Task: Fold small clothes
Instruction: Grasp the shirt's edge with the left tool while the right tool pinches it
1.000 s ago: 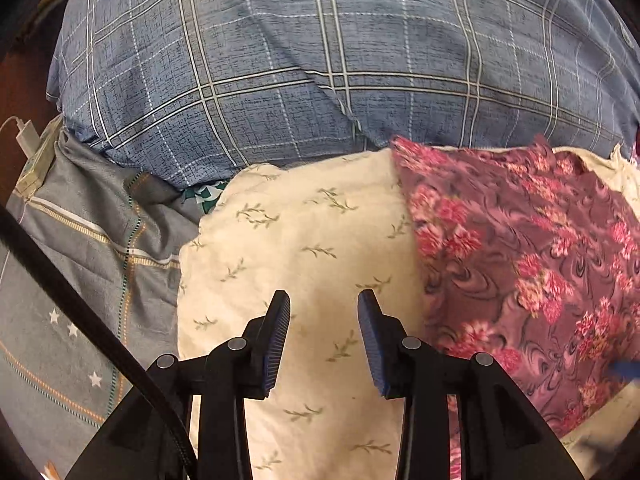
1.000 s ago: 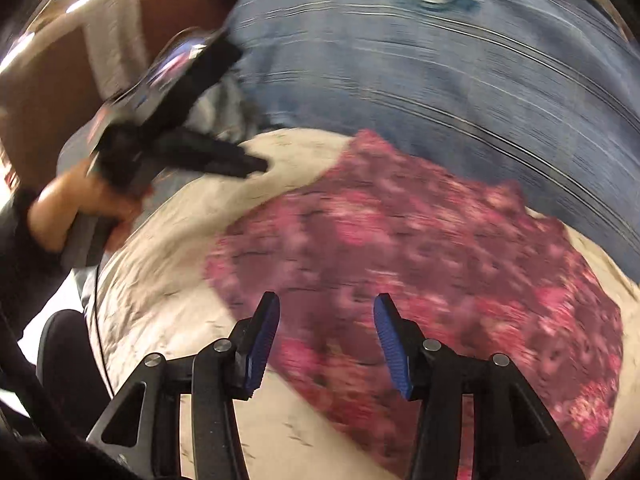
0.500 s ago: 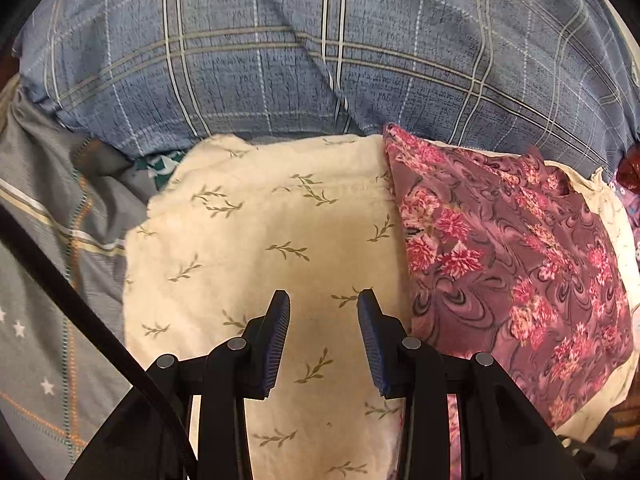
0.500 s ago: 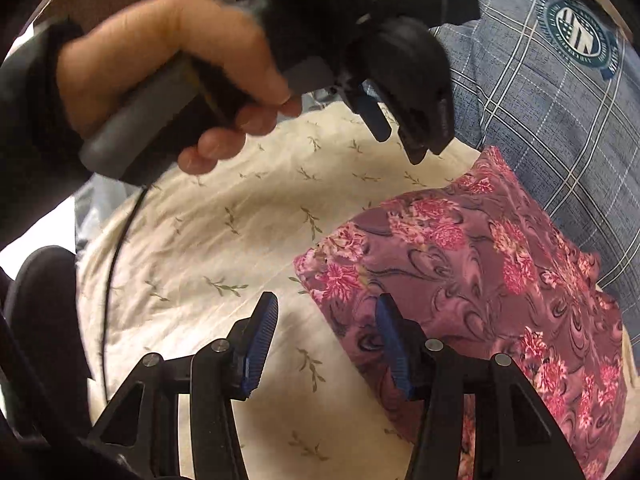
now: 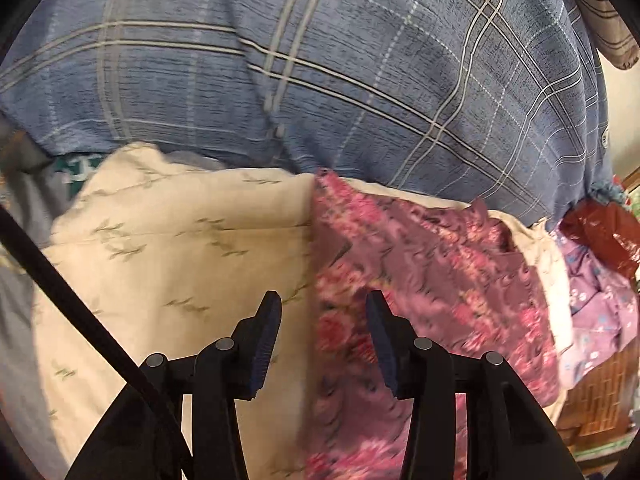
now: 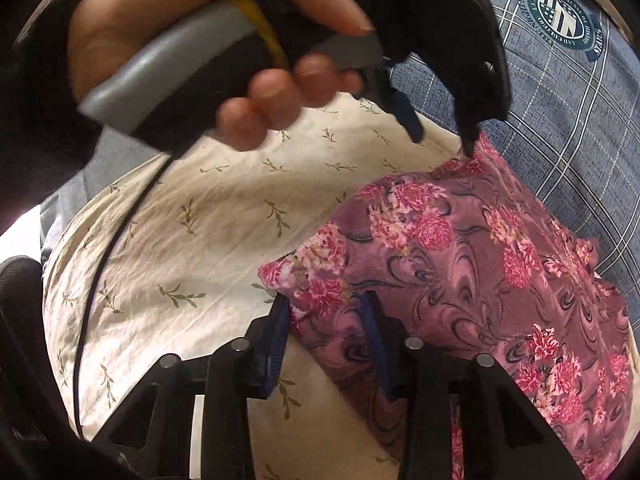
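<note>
A pink floral cloth (image 6: 480, 264) lies flat on a cream sheet with leaf sprigs (image 6: 192, 248). My right gripper (image 6: 325, 322) straddles the cloth's near left corner. Its jaws are closing with that corner between them, a gap still showing. A hand holds my left gripper (image 6: 442, 138) over the cloth's far corner, one fingertip touching it. In the left wrist view, my left gripper (image 5: 325, 320) hangs over the left edge of the pink cloth (image 5: 432, 280), where it meets the cream sheet (image 5: 180, 260). Its jaws are opening and grip nothing.
A bulky blue plaid pillow (image 5: 320, 80) rises just behind the sheet and cloth. A purple flowered garment (image 5: 600, 304) and something dark red (image 5: 600, 232) lie at the right. Grey bedding (image 5: 16, 340) is at the left. A black cable (image 5: 80, 312) crosses the left wrist view.
My left gripper has swung right, from over the cream sheet to the pink cloth's edge, and its jaws have widened. My right gripper has come down on the near corner and narrowed.
</note>
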